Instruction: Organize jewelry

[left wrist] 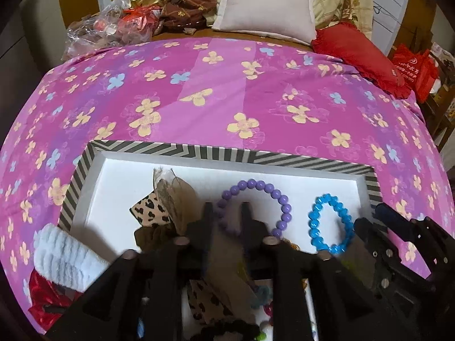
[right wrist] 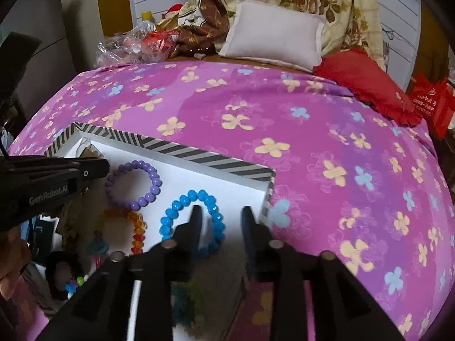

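Observation:
A white box with a black-and-white striped rim (left wrist: 199,151) (right wrist: 182,147) lies on the bed. Inside lie a purple bead bracelet (left wrist: 280,196) (right wrist: 148,196), a blue bead bracelet (left wrist: 315,227) (right wrist: 182,200), an orange bead bracelet (right wrist: 138,227), a leopard-print bow (left wrist: 149,210) and other small pieces. My left gripper (left wrist: 227,209) is open and empty, its fingers over the purple bracelet's left side. My right gripper (right wrist: 221,213) is open and empty, its left finger over the blue bracelet. The right gripper's body shows in the left wrist view (left wrist: 398,236).
The pink floral bedspread (left wrist: 227,91) (right wrist: 327,147) spreads around the box. A white pillow (left wrist: 264,8), a red cushion (left wrist: 358,54), blankets and plastic bags (left wrist: 99,28) lie at the bed's far end. A white fuzzy item (left wrist: 65,255) and red cloth lie left of the box.

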A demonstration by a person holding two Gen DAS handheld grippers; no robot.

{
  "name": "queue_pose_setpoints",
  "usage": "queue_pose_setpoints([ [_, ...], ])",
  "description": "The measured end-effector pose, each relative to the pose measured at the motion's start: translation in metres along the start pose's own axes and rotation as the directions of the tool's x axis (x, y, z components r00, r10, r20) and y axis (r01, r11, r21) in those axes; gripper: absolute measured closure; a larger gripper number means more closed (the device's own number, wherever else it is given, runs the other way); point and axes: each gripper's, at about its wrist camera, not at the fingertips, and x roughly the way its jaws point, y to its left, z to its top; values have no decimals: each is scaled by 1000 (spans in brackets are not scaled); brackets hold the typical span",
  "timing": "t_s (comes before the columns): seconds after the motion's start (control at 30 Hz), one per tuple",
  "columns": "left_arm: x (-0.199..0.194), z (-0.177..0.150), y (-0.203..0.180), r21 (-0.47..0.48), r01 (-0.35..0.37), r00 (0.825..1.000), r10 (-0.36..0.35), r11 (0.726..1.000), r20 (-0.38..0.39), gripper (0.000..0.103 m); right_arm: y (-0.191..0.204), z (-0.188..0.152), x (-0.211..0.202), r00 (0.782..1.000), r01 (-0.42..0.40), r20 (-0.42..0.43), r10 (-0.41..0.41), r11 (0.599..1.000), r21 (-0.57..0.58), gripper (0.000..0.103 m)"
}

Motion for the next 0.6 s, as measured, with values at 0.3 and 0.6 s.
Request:
queue_pose_setpoints([
  [0.3, -44, -36, 4, 33, -33, 998, 30, 999, 61, 70, 10, -23, -52, 998, -31, 53, 30, 999, 25, 48],
  [0.6, -91, -90, 20, 25, -82, 987, 78, 996, 143, 70, 34, -51, -111, 992, -38, 120, 33, 998, 44, 33],
])
